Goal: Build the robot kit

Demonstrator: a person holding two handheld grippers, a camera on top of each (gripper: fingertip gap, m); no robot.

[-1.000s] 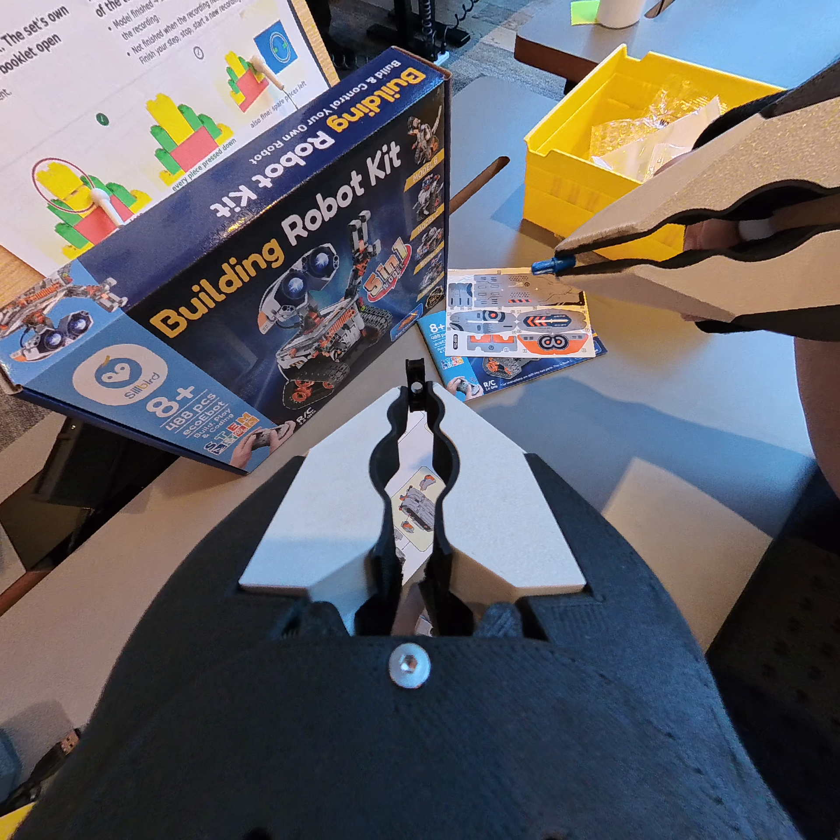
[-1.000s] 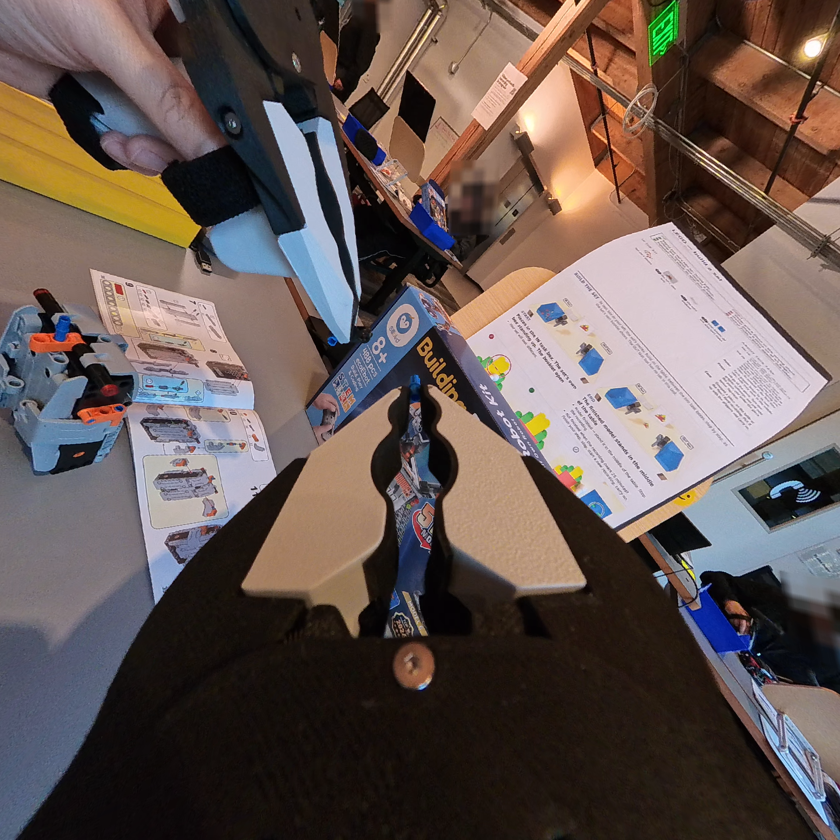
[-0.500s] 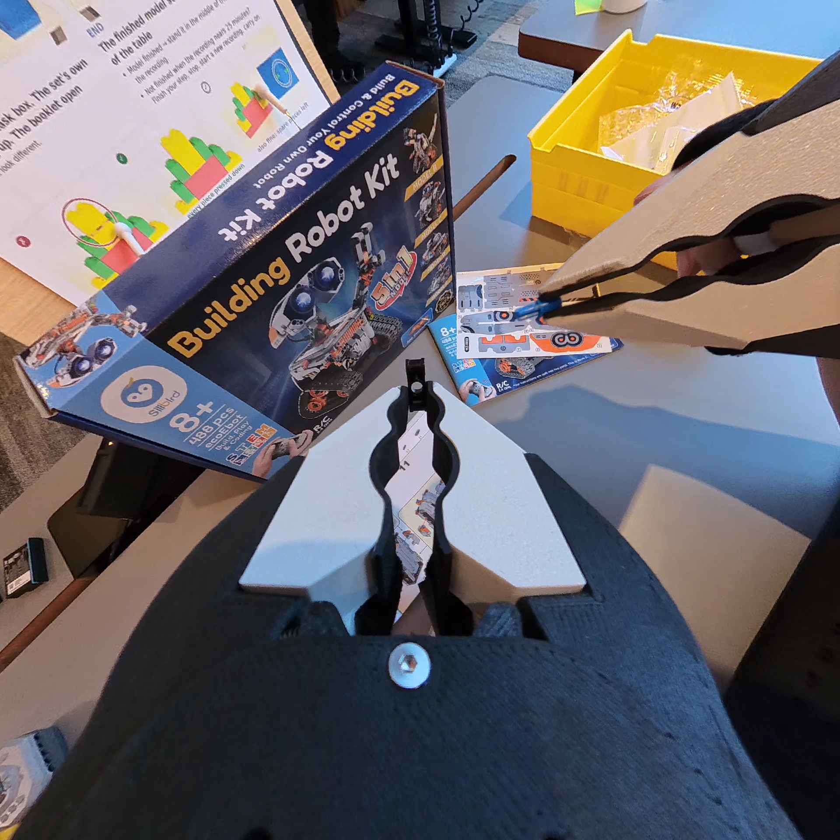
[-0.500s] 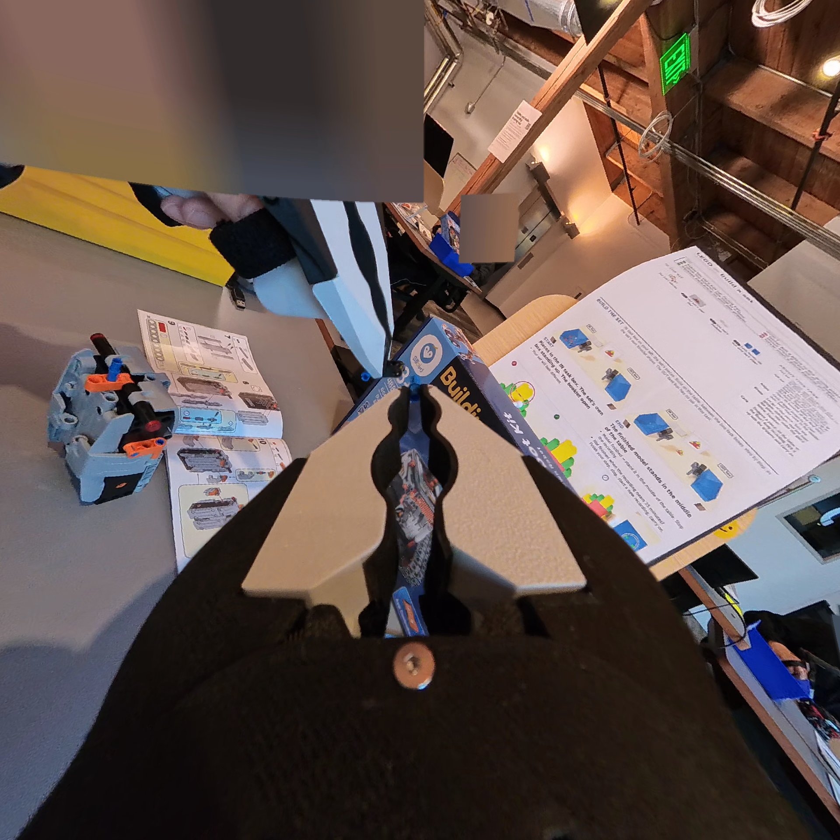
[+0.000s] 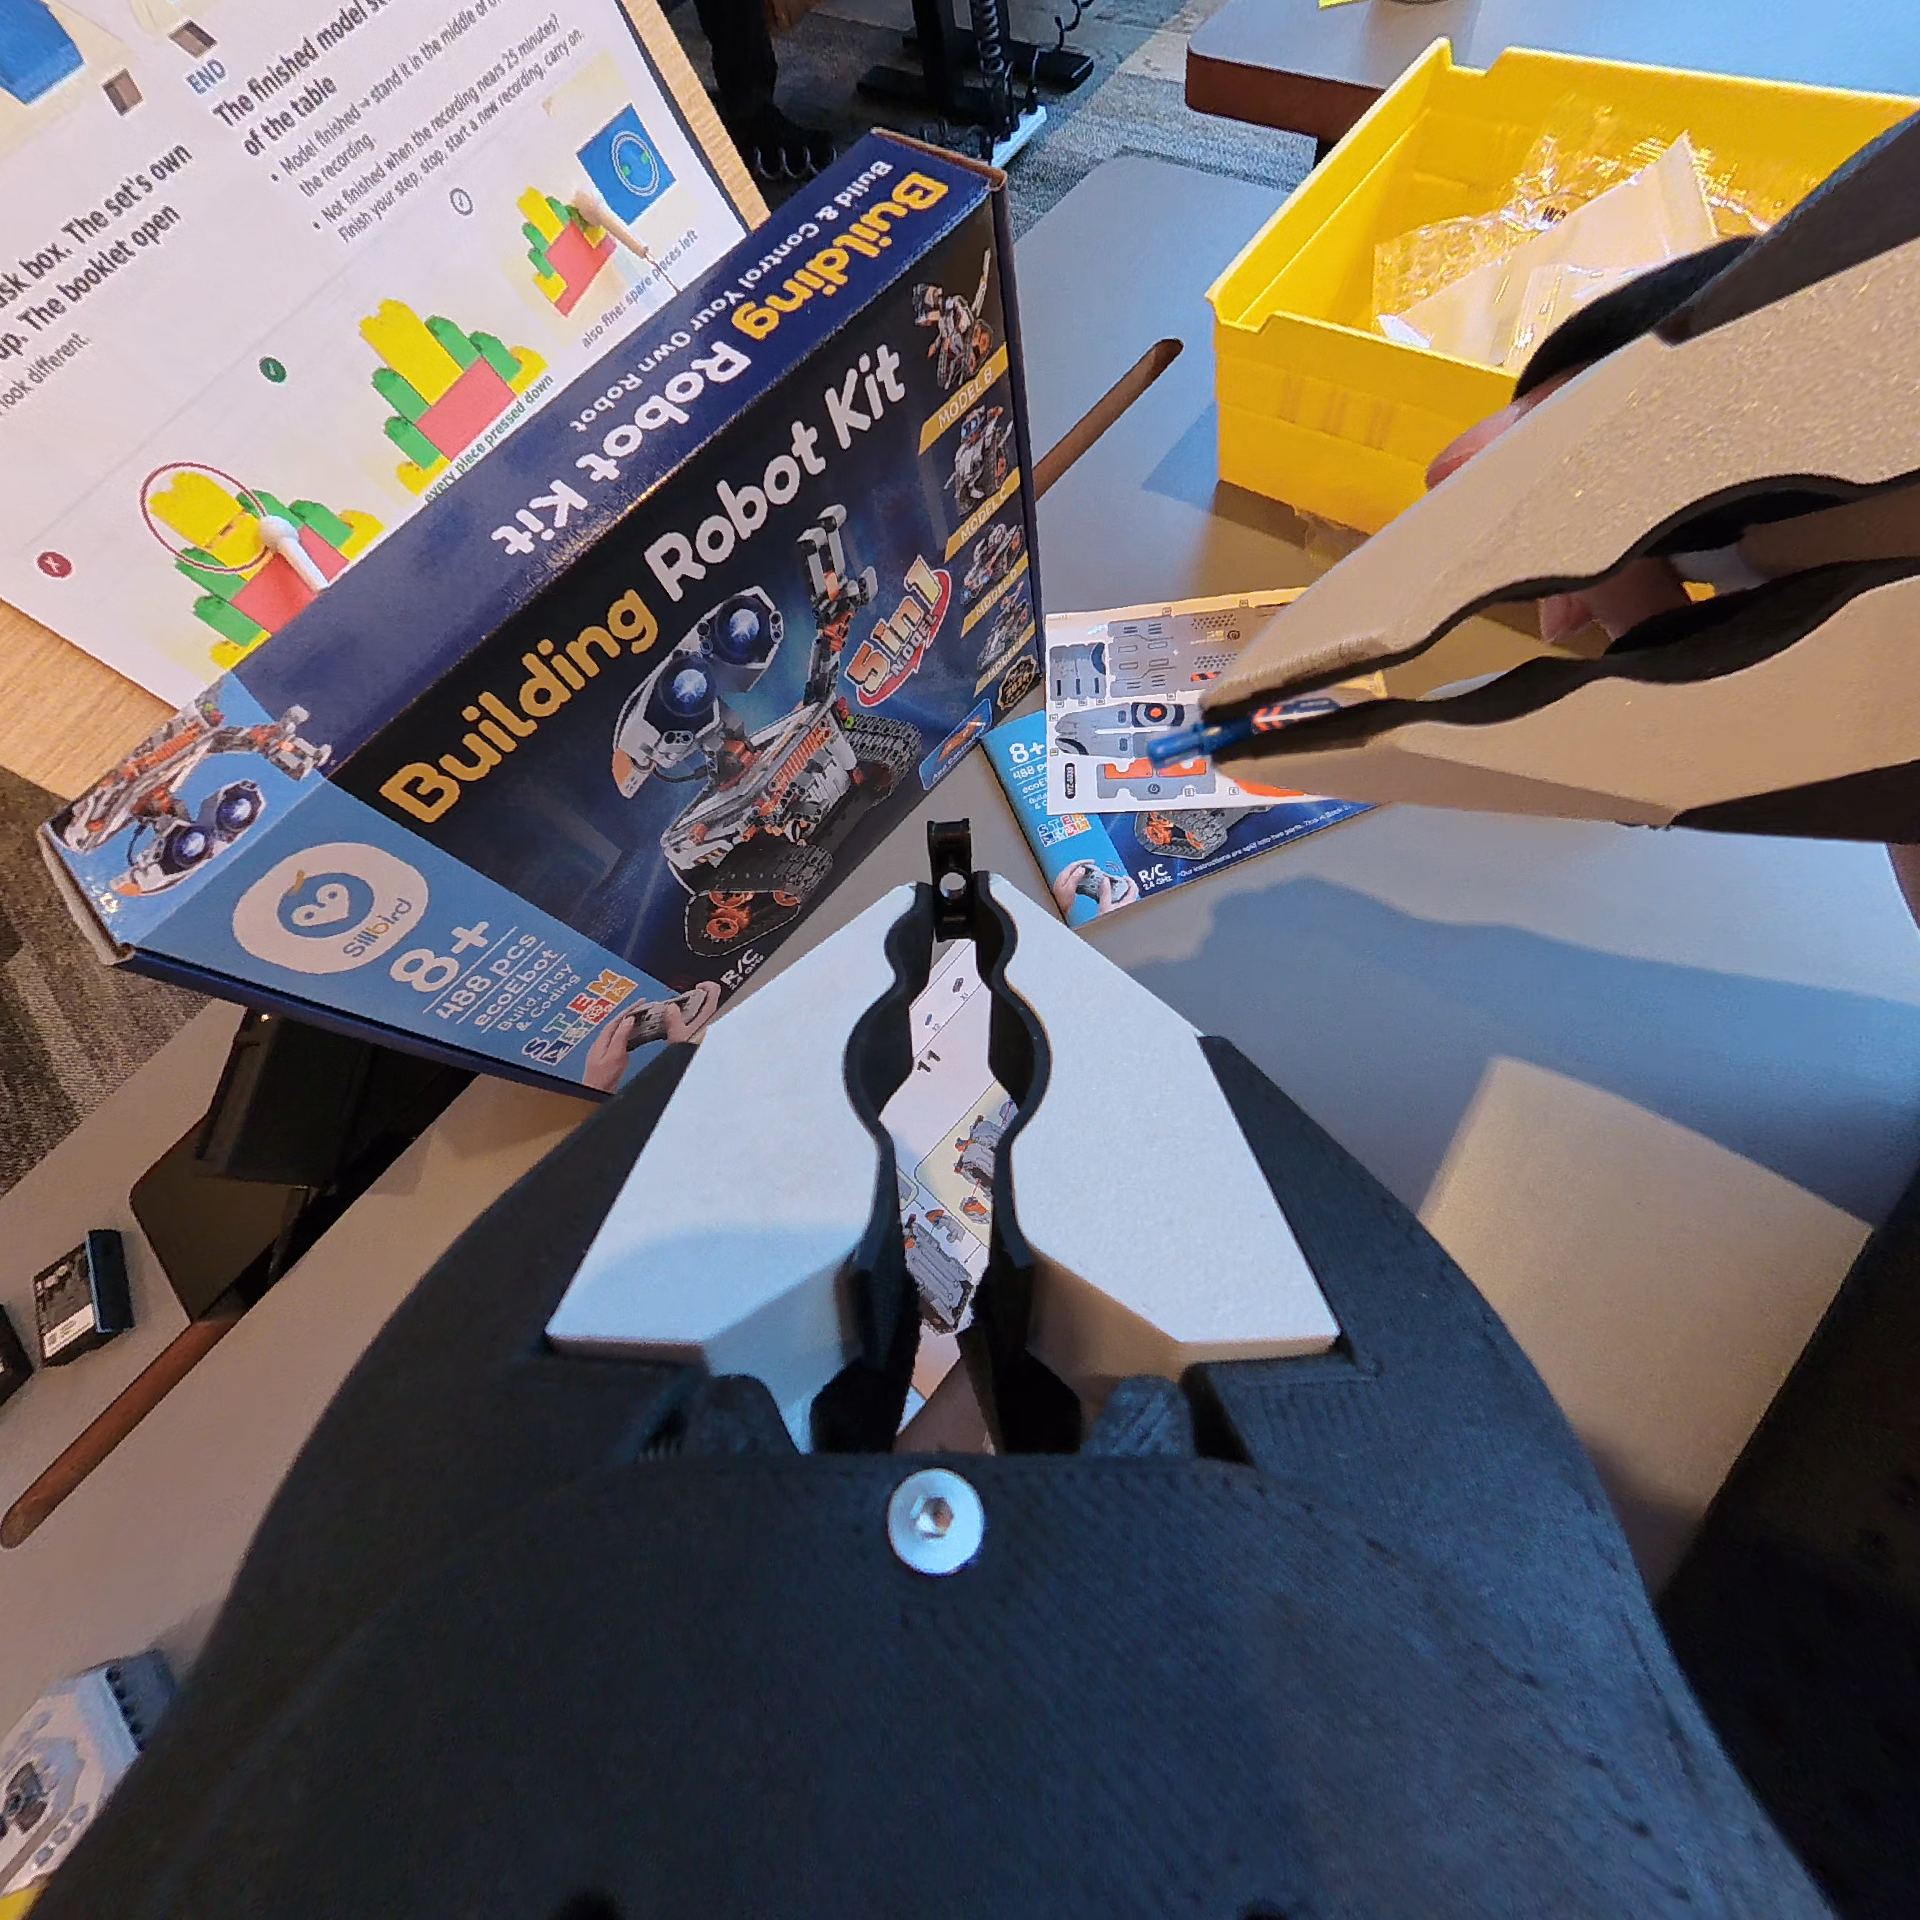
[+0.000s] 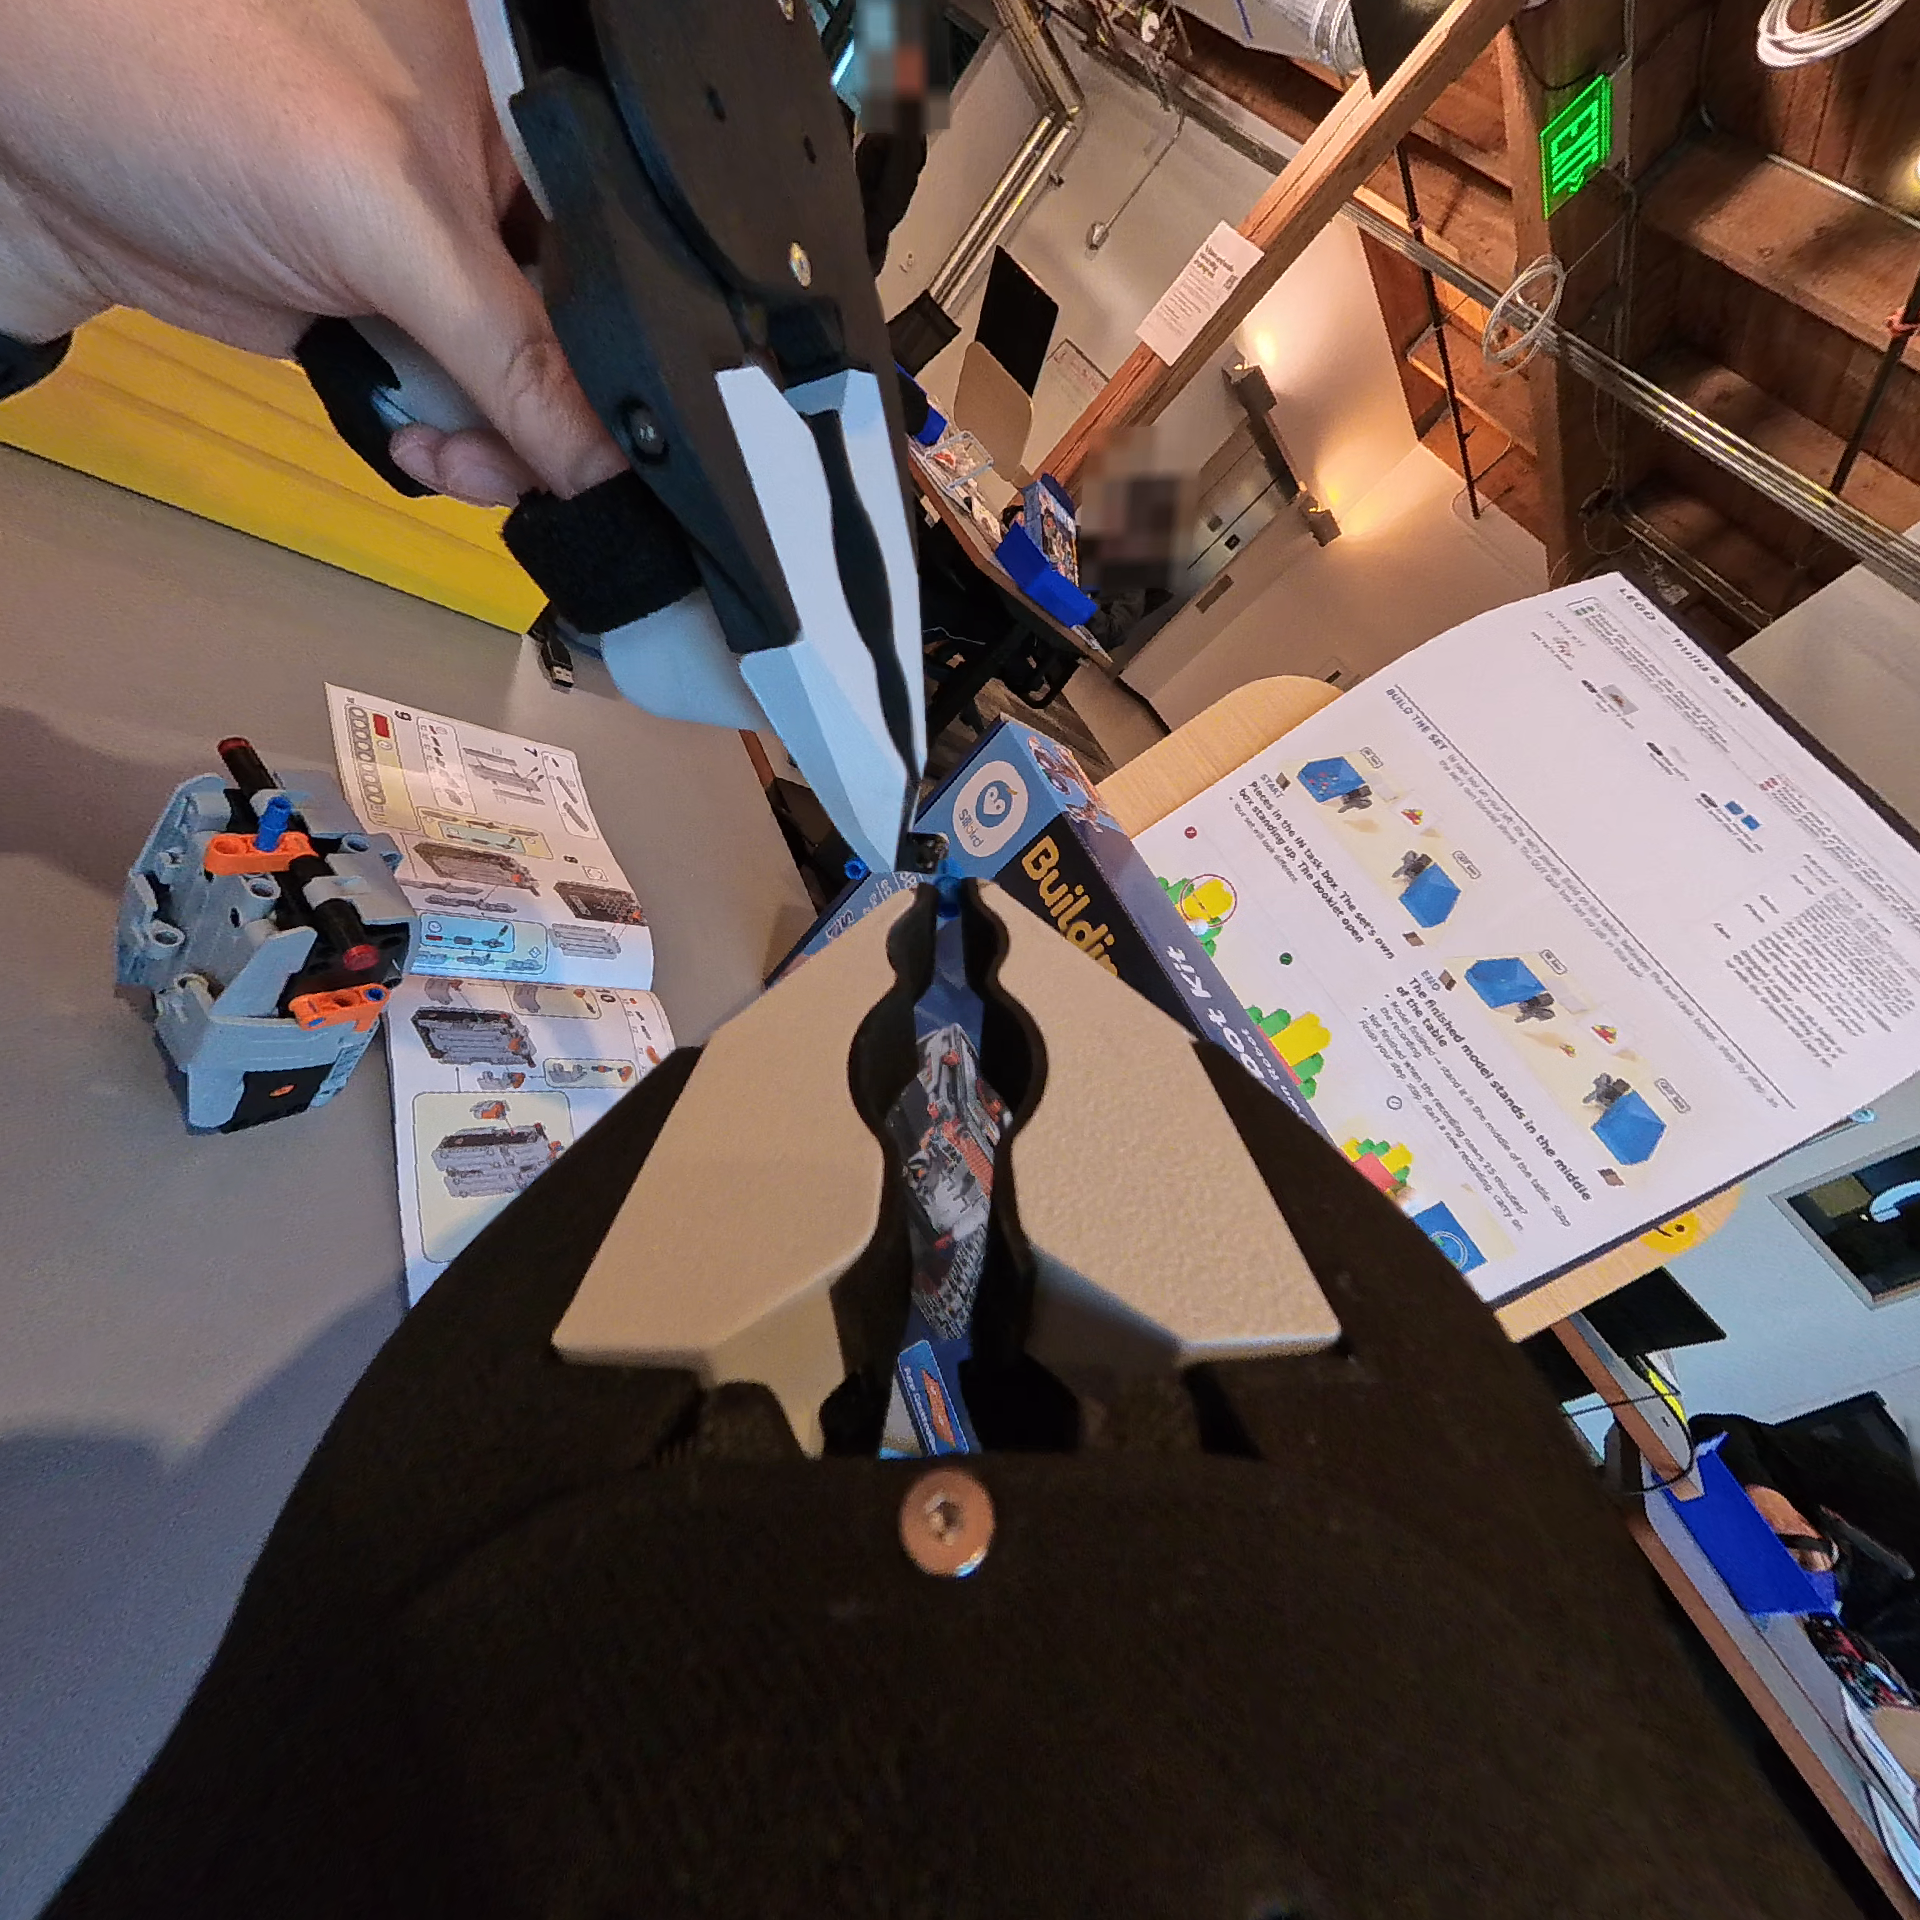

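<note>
With the left tongs (image 5: 948, 868) clamped on a small black piece (image 5: 950, 854) and the right tongs (image 6: 940, 891) pinching a blue pin (image 5: 1187, 742) at 2 o'clock above the desk (image 5: 1558, 997), I'd align both tips slowly, square.

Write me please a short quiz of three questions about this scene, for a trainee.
1. True or false: the left gripper is shut on a small black piece.
2. What colour is the pin held in the right gripper? A red, B blue, C green.
3. Fill in: the grey model stands on the table next to an open ____.

Key: 1 true; 2 B; 3 booklet.
</note>
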